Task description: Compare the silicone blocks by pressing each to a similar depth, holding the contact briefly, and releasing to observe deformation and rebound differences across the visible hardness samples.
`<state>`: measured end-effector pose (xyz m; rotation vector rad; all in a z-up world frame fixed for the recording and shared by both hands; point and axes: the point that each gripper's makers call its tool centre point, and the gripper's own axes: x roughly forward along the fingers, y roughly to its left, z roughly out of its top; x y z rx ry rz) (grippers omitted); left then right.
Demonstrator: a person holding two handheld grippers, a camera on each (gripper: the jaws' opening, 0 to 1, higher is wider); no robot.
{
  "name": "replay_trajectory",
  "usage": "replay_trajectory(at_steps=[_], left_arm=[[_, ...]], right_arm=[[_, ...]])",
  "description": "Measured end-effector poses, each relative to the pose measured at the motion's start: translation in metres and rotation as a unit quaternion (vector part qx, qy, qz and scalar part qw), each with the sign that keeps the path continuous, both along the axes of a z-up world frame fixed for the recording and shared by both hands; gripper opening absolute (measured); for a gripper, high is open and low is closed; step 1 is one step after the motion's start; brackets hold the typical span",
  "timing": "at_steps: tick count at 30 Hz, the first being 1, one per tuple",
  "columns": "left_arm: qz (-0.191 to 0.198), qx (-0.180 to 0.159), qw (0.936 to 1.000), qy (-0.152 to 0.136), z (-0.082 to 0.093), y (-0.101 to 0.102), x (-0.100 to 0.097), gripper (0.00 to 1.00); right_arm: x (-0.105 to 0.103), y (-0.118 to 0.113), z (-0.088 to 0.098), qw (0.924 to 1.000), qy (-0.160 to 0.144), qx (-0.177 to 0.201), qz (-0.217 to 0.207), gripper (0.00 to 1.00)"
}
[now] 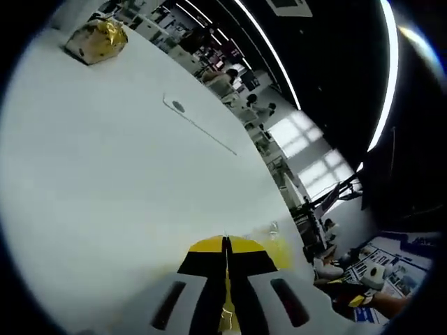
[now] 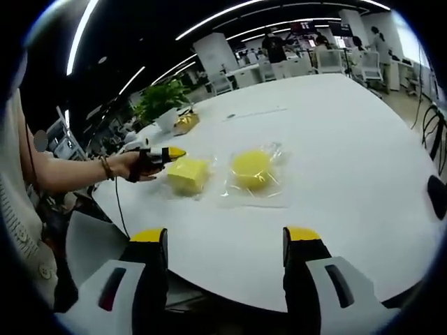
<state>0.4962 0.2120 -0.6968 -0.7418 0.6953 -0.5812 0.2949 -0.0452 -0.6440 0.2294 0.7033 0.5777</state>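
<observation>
A square yellow silicone block [image 2: 188,174] and a round yellow one [image 2: 251,167] lie side by side on the white table [image 2: 349,146], each in a clear plastic bag. In the right gripper view a hand holds my left gripper [image 2: 171,152], whose yellow tips touch the square block's left edge. In the left gripper view its jaws [image 1: 225,246] stand pressed together, with a strip of the yellow block [image 1: 281,255] just past them on the right. My right gripper [image 2: 227,237] hangs open at the table's near edge, short of both blocks, with nothing between its fingers.
A gold-wrapped packet [image 1: 98,40] [image 2: 185,120] lies far out on the table, beside a potted plant [image 2: 160,101]. A flush cover plate [image 1: 178,106] is set into the tabletop. The person's arm [image 2: 70,171] reaches in from the left. Chairs and people stand beyond the far edge.
</observation>
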Motion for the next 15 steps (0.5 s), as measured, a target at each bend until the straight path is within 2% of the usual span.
replay_trajectory(at_steps=[7, 15], left_arm=[[-0.011, 0.011, 0.9996, -0.025, 0.028, -0.019, -0.012, 0.00], [-0.023, -0.012, 0.9989, -0.039, 0.070, -0.049, -0.039, 0.00]], right_arm=[[0.000, -0.001, 0.006, 0.9999, -0.013, 0.005, 0.005, 0.61], [-0.002, -0.004, 0.012, 0.9995, -0.028, 0.013, 0.008, 0.61]])
